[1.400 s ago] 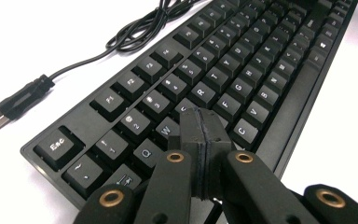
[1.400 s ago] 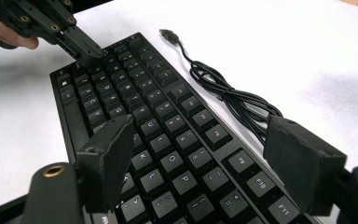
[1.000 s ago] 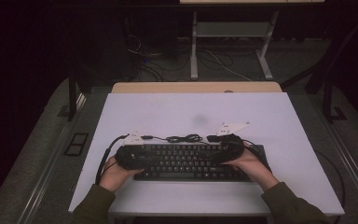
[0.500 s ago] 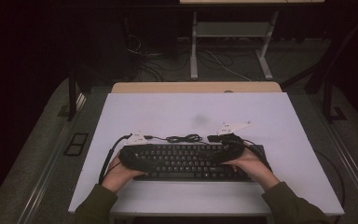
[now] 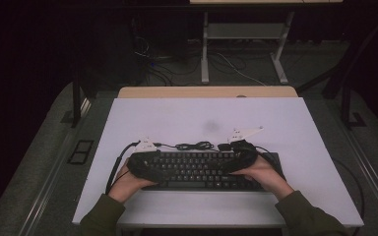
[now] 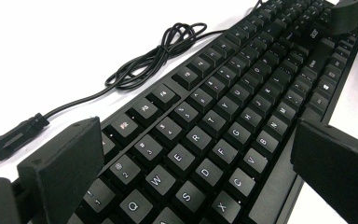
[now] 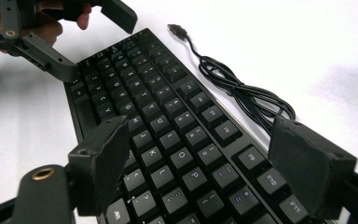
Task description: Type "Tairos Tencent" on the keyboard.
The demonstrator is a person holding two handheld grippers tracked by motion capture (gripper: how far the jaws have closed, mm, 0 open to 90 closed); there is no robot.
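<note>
Keyboard (image 5: pixel 204 169): black, lies flat on the white bench (image 5: pixel 295 123), near the bench's front edge and the person; its long side runs along that edge.
Cable (image 5: pixel 194 146): black, bundled in loose loops on the bench just behind the keyboard's back edge; in the left hand-held gripper view its plug (image 6: pixel 9 140) lies on the bench beside the keyboard's back corner.
Left hand-held gripper (image 5: pixel 145 164): at the keyboard's left end, held in the person's left hand (image 5: pixel 128 179); its jaws have just been opening and stand wide apart, one by the keyboard's back edge and one by its front edge; the keyboard's width lies between them and the pads look clear of it, so nothing is gripped.
Right hand-held gripper (image 5: pixel 238 157): at the keyboard's right end, held in the person's right hand (image 5: pixel 266 174); in its own view the jaws stand wide apart over the keys, one toward the front edge and one toward the back edge; whether the pads touch the keyboard I cannot tell.
White plates: one sits on top of each hand-held gripper, just behind the keyboard's back edge.
Sleeves (image 5: pixel 305 216): dark green, reaching in from the bench's front edge toward the keyboard's two ends.
</note>
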